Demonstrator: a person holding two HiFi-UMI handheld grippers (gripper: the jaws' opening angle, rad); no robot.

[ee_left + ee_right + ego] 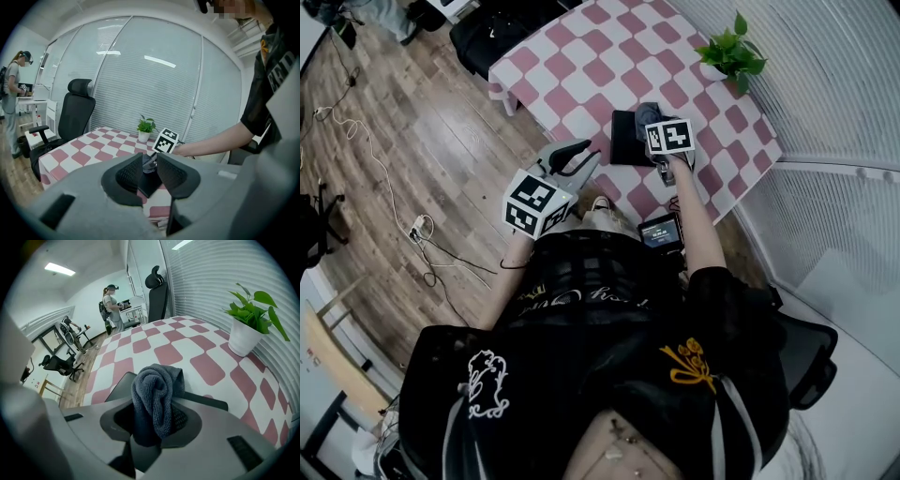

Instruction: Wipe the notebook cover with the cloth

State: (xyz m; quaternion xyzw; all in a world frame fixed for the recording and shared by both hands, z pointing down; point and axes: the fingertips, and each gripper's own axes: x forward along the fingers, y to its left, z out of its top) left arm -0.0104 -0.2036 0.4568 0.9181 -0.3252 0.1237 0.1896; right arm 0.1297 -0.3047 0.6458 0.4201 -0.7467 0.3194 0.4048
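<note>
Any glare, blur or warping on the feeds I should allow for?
Head view: evenly lit, sharp on the table. Left gripper view: fisheye, dark corners, ceiling-light reflections on the glass wall. Right gripper view: fisheye too, cloth sharp, blinds curved.

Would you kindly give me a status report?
Right gripper shut on cloth, at notebook. Left gripper open, empty. Nothing in the way.

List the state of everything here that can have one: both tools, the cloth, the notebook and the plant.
Notebook: closed, flat on the table.
Cloth: bunched up, held over the notebook.
Left tool: open, empty.
Right tool: shut on the cloth.
Plant: upright on the table.
</note>
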